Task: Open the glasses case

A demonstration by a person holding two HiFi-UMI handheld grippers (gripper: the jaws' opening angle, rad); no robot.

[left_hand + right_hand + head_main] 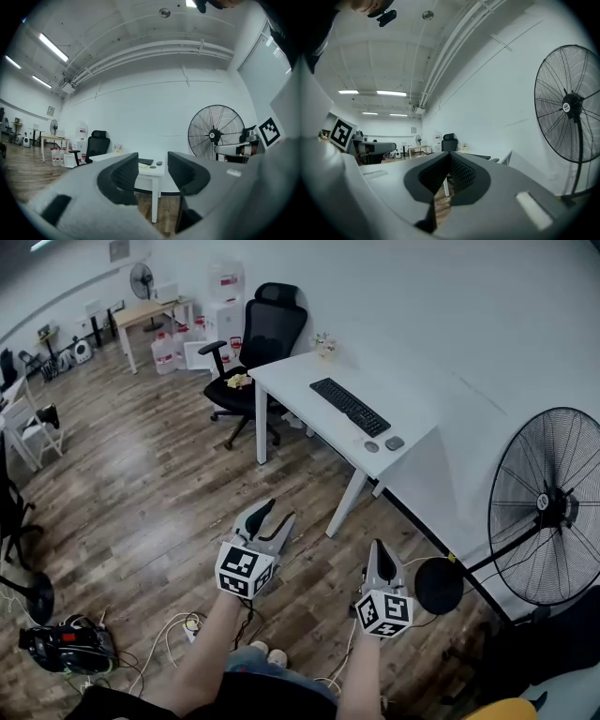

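No glasses case can be made out for certain. Two small dark objects lie at the near end of the white desk, too small to identify. My left gripper is held level over the floor, well short of the desk, and is open with nothing between its jaws; in the left gripper view the desk shows through the gap. My right gripper hangs beside it, to the right. It is shut and empty, its pads meeting in the right gripper view.
A black keyboard lies on the desk. A black office chair stands at the desk's far end. A large standing fan is at the right by the wall. Cables and a power strip lie on the wooden floor near my feet.
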